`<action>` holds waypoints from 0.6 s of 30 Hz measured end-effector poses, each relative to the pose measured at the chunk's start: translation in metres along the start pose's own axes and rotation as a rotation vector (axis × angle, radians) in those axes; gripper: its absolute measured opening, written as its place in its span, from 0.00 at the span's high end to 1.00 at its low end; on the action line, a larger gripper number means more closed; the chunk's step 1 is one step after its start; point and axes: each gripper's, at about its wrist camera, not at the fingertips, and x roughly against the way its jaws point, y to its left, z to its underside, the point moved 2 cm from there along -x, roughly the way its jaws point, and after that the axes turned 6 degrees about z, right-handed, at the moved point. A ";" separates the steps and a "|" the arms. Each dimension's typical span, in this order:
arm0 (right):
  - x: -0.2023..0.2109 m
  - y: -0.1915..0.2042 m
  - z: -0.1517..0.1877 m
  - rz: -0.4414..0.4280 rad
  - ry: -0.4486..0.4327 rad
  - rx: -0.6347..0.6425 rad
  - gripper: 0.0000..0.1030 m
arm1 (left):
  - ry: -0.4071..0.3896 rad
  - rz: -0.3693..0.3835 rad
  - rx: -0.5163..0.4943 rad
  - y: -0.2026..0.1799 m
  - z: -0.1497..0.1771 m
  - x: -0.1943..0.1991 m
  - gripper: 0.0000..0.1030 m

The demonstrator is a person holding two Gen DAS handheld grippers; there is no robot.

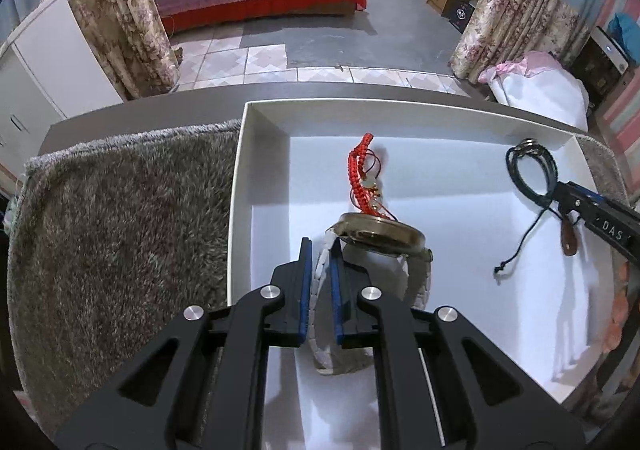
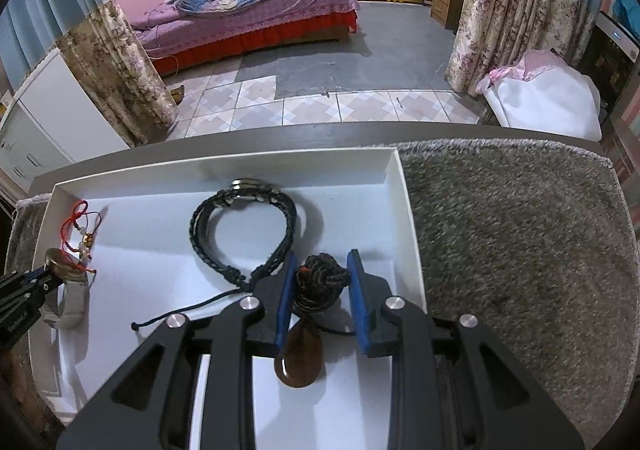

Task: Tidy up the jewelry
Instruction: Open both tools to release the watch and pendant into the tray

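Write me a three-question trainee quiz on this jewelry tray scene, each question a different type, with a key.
1. True or false: the left gripper is shut on the band of the wristwatch.
2. Multiple choice: what sits between the fingers of the right gripper? A) the red braided bracelet B) the knotted cord of the brown pendant C) the black braided bracelet
3. Fill in: all the jewelry is inside or above the white ____, which rests on a grey shaggy mat.

Key: 1 true; 2 B; 3 tray.
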 end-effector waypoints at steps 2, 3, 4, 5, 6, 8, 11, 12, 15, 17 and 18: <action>-0.001 0.000 -0.002 0.005 -0.004 0.006 0.75 | 0.000 0.000 -0.001 0.000 -0.001 0.001 0.94; -0.002 0.001 -0.002 0.006 -0.005 0.006 0.75 | 0.001 -0.001 -0.001 0.000 -0.001 0.001 0.94; -0.002 0.001 -0.002 0.006 -0.006 0.007 0.74 | -0.002 -0.002 -0.001 0.000 -0.001 0.002 0.93; -0.002 0.001 -0.003 0.010 -0.009 0.010 0.74 | -0.006 -0.006 -0.003 0.000 0.000 0.002 0.93; -0.002 0.002 -0.003 0.019 -0.014 0.019 0.74 | -0.014 -0.012 -0.013 -0.001 0.001 0.002 0.91; -0.001 0.005 -0.002 0.039 -0.021 0.033 0.71 | -0.026 -0.032 -0.032 -0.006 0.004 0.002 0.90; -0.001 0.002 -0.003 0.037 -0.018 0.017 0.65 | -0.032 -0.042 -0.054 -0.010 0.008 0.004 0.81; -0.001 0.003 -0.001 0.033 -0.017 0.020 0.64 | -0.032 -0.035 -0.060 -0.012 0.009 0.004 0.75; 0.000 0.003 0.001 0.022 -0.013 0.020 0.58 | -0.037 -0.036 -0.063 -0.012 0.011 0.005 0.67; 0.001 0.005 0.003 0.018 -0.009 0.027 0.54 | -0.042 -0.048 -0.072 -0.014 0.012 0.006 0.67; 0.003 0.006 0.003 0.011 -0.013 0.031 0.54 | -0.042 -0.050 -0.071 -0.014 0.013 0.006 0.67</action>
